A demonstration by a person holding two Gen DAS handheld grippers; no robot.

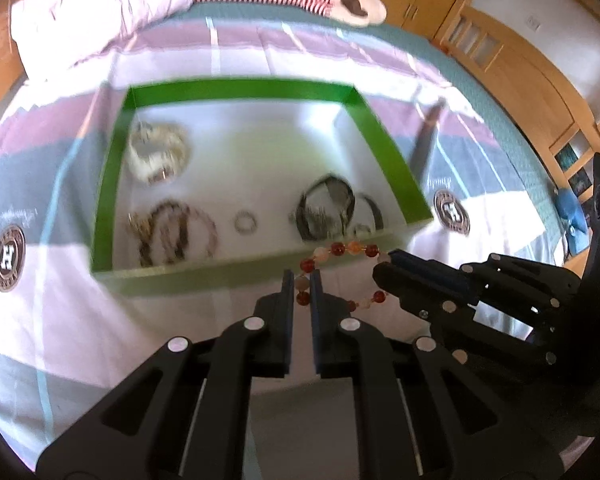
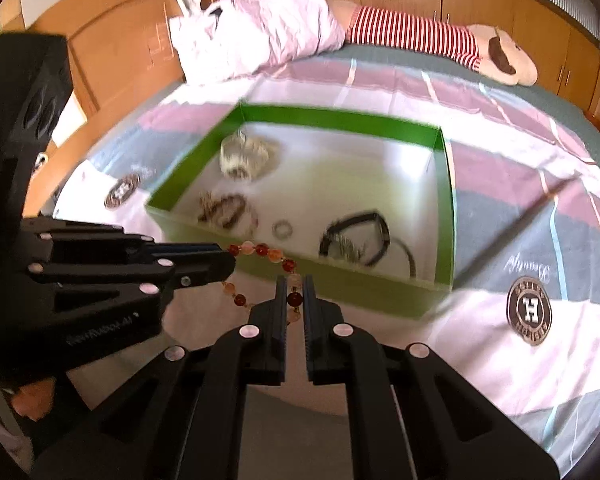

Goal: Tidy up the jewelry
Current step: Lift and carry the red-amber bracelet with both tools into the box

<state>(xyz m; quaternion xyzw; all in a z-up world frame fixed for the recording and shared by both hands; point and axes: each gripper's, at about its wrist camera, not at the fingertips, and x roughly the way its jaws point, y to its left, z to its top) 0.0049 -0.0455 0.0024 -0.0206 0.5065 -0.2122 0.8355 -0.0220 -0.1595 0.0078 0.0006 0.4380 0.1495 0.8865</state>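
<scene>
A red, orange and white bead bracelet hangs stretched between both grippers, just in front of the near wall of a green box. My left gripper is shut on one side of the bracelet. My right gripper is shut on the other side. In the right wrist view the right gripper pinches the bracelet and the left gripper holds its far end. The box holds a pale bead coil, brown bracelets, a small ring and black bands.
The box sits on a bed with a pink, white and grey checked sheet. A pink pillow and a striped plush toy lie at the bed's far end. A thin dark stick lies right of the box. Wooden cabinets surround the bed.
</scene>
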